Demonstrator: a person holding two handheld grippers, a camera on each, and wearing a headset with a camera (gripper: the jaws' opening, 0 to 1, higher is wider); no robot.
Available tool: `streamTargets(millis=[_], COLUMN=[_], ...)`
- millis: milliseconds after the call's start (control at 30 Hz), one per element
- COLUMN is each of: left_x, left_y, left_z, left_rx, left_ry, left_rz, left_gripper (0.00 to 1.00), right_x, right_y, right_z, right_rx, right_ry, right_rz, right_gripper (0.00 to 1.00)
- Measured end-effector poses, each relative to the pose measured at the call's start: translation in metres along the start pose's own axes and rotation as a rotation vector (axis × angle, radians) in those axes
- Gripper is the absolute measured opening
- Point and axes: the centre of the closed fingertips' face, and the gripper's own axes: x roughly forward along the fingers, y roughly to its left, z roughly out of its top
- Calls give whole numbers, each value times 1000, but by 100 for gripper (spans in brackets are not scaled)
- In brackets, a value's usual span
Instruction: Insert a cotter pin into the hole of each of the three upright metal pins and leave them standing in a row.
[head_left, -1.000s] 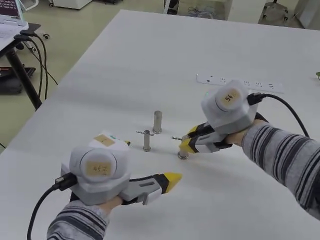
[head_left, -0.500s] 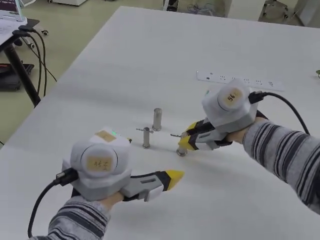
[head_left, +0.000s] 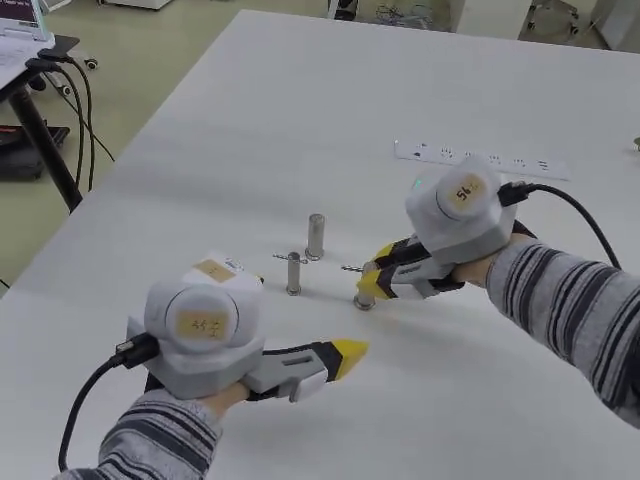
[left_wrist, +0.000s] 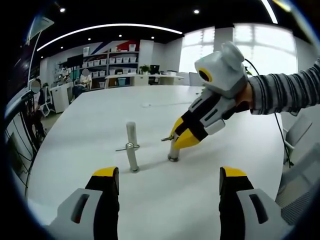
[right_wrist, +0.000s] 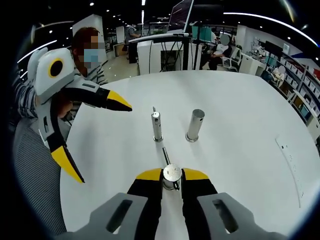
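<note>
Three upright metal pins stand on the white table (head_left: 250, 130). The far pin (head_left: 316, 236) is bare. The middle pin (head_left: 294, 272) has a cotter pin (head_left: 281, 258) through its hole. At the near pin (head_left: 365, 297), my right gripper (head_left: 372, 283) is shut on a cotter pin (head_left: 350, 268) whose tip sticks out past the pin top. In the right gripper view the jaws close beside that pin's round top (right_wrist: 172, 174), with the cotter pin (right_wrist: 164, 155) pointing forward. My left gripper (left_wrist: 169, 173) is open and holds nothing, a short way in front of the pins.
A white power strip (head_left: 480, 163) lies on the table beyond the right gripper, whose black cable (head_left: 575, 215) trails right. The table's left edge drops to the floor, where a black stand with cables (head_left: 45, 110) is.
</note>
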Motion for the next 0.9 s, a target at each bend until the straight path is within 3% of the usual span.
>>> streamTargets(millis=[200,300,367,633,900], left_x=[0,0,0,1,1], left_y=[1,2,2,-1,-2], left_z=[-1,0,-1,-1,3], left_rx=[-2,-4,-3,15,-9], left_ry=[3,0,3,6,-16], left_rz=[3,5,8,6,-1], left_gripper=[81,81,82,83,86], right_x=[1,-1,-4,-7,19], right_y=[-3,1,3,-16,-32], right_z=[0,4,12,47,64], right_rx=[1,-2,23,165,203], right_ry=[-2,-22,-50,-197,-218], right_rz=[-9,-5,0,-40,-62], right_gripper=[10,15,18,24,25])
